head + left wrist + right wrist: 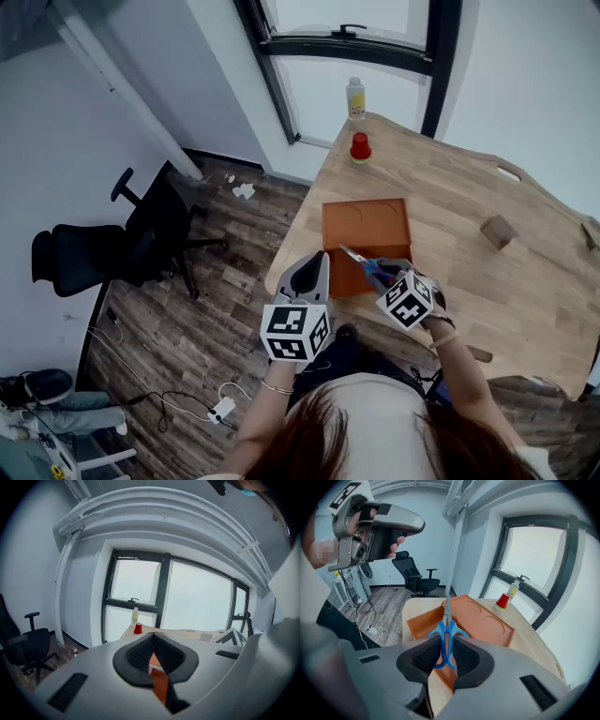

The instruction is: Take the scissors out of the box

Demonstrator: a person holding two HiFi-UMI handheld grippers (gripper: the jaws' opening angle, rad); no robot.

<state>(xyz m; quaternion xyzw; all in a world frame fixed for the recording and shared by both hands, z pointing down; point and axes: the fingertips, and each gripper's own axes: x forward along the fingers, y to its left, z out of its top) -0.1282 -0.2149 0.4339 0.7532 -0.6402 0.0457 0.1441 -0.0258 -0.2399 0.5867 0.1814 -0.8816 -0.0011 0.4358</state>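
Observation:
The orange box (367, 227) lies open on the wooden table (487, 281), near its left front corner. My right gripper (382, 273) is shut on the blue handles of the scissors (366, 264), which hang above the box's front edge. In the right gripper view the scissors (446, 629) sit between the pads of the right gripper (446, 651), blades pointing away over the box (485, 617). The left gripper (315, 270) hovers beside the box's left front corner, jaws together and holding nothing. In its own view the left gripper (154, 654) shows only an orange sliver through a narrow slit.
A red cup (360, 146) and a small bottle (355, 97) stand at the table's far corner by the window. A small wooden block (499, 231) lies to the right. A black office chair (103, 248) and cables are on the floor at left.

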